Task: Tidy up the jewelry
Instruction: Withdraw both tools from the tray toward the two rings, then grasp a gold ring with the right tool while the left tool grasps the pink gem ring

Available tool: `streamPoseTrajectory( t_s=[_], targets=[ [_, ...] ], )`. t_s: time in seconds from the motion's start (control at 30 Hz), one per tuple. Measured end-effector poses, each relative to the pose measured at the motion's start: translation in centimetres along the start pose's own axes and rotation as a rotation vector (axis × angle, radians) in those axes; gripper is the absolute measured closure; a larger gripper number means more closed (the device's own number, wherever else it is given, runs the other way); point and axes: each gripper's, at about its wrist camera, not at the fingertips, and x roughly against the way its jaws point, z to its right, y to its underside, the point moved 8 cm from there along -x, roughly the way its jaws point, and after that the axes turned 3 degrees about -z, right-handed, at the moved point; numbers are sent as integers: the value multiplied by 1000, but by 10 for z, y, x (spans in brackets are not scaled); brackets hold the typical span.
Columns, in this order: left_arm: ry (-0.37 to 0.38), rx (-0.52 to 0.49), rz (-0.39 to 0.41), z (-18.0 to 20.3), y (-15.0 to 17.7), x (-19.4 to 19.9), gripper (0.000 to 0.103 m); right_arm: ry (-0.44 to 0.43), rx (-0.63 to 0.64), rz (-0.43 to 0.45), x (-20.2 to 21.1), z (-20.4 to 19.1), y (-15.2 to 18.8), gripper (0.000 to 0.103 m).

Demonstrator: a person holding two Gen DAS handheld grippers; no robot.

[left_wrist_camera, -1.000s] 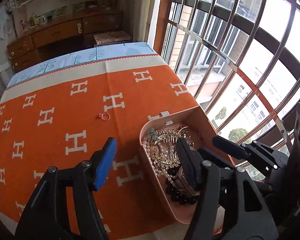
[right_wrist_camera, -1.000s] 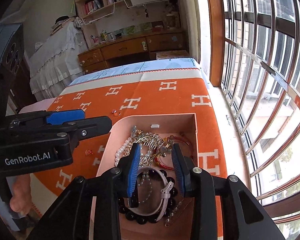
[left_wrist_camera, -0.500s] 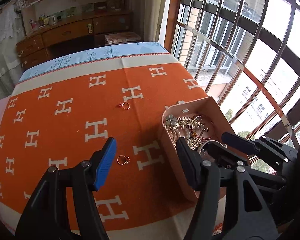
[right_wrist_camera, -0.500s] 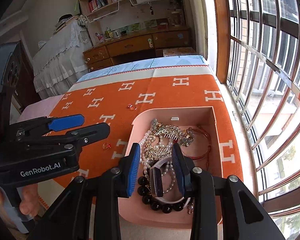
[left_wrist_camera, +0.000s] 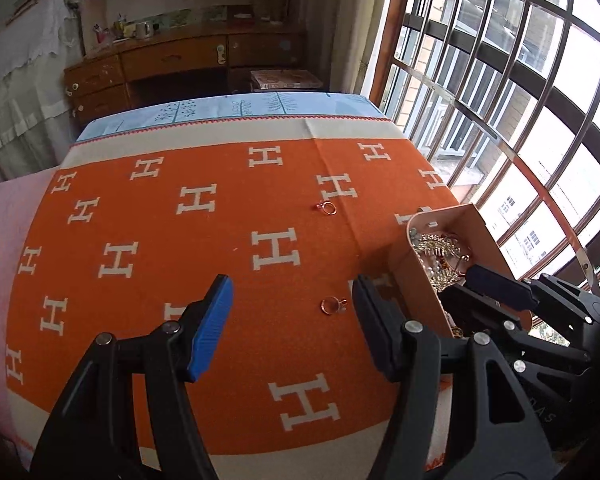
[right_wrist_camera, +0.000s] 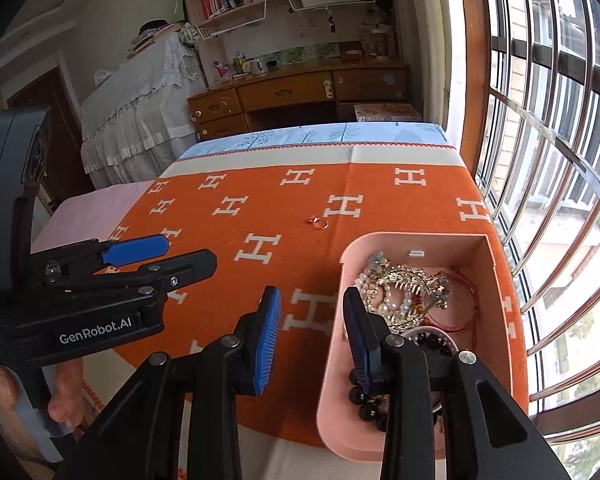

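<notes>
A pink box (right_wrist_camera: pixel 416 236) full of pearls, gold pieces and dark beads sits on the orange cloth (right_wrist_camera: pixel 260 208) by the window. Two small rings lie loose on the cloth: a far ring (left_wrist_camera: pixel 327 208) (right_wrist_camera: pixel 319 222) and a near ring (left_wrist_camera: pixel 332 306). My left gripper (left_wrist_camera: pixel 292 284) hangs open above the cloth, and the near ring shows just inside its right finger. My right gripper (right_wrist_camera: pixel 312 294) is open with nothing between its fingers, straddling the box's left wall (right_wrist_camera: pixel 332 344). In the right wrist view the left gripper (right_wrist_camera: pixel 172 256) covers the near ring.
The orange cloth (left_wrist_camera: pixel 160 240) ends at a cream border near me, with pink fabric (left_wrist_camera: pixel 4 216) to the left. Barred windows (right_wrist_camera: pixel 540 160) run along the right edge behind the box (left_wrist_camera: pixel 420 272). A wooden desk (right_wrist_camera: pixel 300 92) stands beyond the table. A person's hand (right_wrist_camera: pixel 64 396) holds the left gripper.
Both grippers have drifted left, away from over the box. The left one now frames the near ring on the cloth, and the right one has left the jewelry and sits over the box's left wall.
</notes>
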Motion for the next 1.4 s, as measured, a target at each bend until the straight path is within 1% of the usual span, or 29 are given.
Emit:
streamPoseTrajectory(
  t_s=[0.13,0.27,0.43,0.6,0.7,0.9,1.03,1.17,1.27,1.4],
  targets=[
    [-44,46,16,-40,0,5,44,-14,32,-22,-12,-24,-5,70],
    [-74,92,3,-76,6,2,44,-36,71,-62,-32,-48,-5,70],
    [-72,136,-37,-102,18,-10,44,-37,127,-132,-63,-71,4,70],
    [-56,148,-53,-112,24,-18,44,-4,149,-189,-95,-70,13,70],
    [-43,158,-58,-116,25,-22,44,44,208,-229,-110,-66,15,70],
    [-25,181,-67,-121,26,-29,44,98,315,-281,-124,-65,19,70],
    [-18,189,-72,-122,27,-31,44,130,353,-323,-136,-60,21,71],
    [-13,199,-75,-123,27,-32,44,113,354,-332,-140,-56,18,73],
    [-12,200,-80,-123,28,-33,44,95,327,-336,-143,-51,14,75],
    [-11,191,-84,-119,28,-35,44,84,324,-323,-145,-52,13,77]
  ],
)
